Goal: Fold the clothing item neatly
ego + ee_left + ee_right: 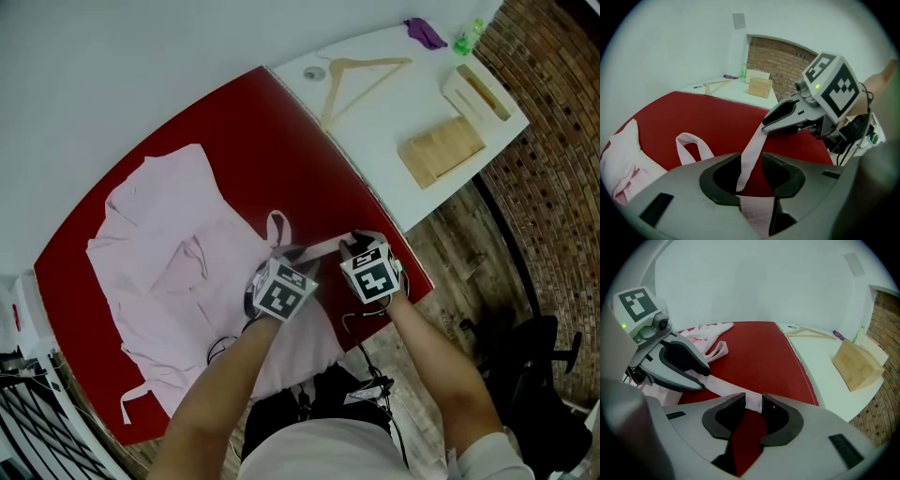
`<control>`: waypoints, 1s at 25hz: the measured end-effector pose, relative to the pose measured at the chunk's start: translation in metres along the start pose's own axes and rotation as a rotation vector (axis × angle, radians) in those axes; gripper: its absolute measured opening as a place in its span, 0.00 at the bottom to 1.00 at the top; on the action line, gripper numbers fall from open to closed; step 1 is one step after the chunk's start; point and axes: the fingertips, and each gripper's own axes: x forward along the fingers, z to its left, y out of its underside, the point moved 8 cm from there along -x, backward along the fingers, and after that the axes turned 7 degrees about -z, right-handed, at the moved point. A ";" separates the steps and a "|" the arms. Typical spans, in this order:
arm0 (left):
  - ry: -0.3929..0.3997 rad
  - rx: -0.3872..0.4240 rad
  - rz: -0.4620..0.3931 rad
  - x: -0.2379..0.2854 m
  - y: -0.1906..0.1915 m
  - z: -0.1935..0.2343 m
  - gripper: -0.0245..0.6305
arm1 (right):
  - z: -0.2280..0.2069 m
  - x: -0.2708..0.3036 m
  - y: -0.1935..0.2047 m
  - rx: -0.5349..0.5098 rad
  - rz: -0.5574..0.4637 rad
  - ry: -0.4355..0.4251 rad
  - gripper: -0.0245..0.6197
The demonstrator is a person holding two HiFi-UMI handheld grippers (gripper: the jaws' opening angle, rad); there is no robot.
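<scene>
Garment: we're looking at the pink garment (pixel 178 272) lying spread out on the red table (pixel 234 141), covering its left and near part, with its lower edge reaching the table's near edge.
Strap: one long strap (pixel 314 247) is running out from the garment toward the right, across bare red, and it's passing through both grippers.
Loop: a second strap is curling into a loop (pixel 277 225) just beyond the left gripper, lying flat on the table.
Left gripper: the left gripper (pixel 751 164) is pointing steeply down at the garment's right edge. Its jaws are standing apart and released, with the strap threading loosely through the gap and nothing clenched.
Right gripper: the right gripper (pixel 753 404) is sitting just beside the left one, near the table's right corner. Its jaws are also standing apart, with the strap's end lying in the gap between the tips, not pinched as far as we're seeing.
Pair: the two grippers are working close together, tips facing each other along the strap.
White counter: beyond the red table, the white counter (pixel 394 122) is carrying a wooden hanger (pixel 361 75), a wooden block (pixel 441 150), a green bottle (pixel 466 39) and a purple cloth (pixel 424 33), all well apart from the garment.
</scene>
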 end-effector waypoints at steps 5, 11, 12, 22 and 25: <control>-0.026 0.004 0.040 0.005 0.004 0.003 0.22 | 0.003 0.000 0.000 0.027 0.007 -0.019 0.17; -0.054 0.025 0.061 0.006 -0.002 0.006 0.08 | 0.008 0.000 -0.002 0.007 0.021 -0.042 0.09; -0.051 0.021 0.048 0.005 -0.004 0.005 0.06 | 0.006 -0.002 -0.003 0.010 0.010 -0.041 0.08; -0.058 -0.078 -0.159 -0.039 -0.035 0.005 0.06 | 0.005 -0.036 -0.045 0.094 -0.161 -0.061 0.08; -0.077 -0.112 -0.230 -0.060 -0.038 0.012 0.06 | 0.017 -0.045 -0.063 0.111 -0.210 -0.073 0.08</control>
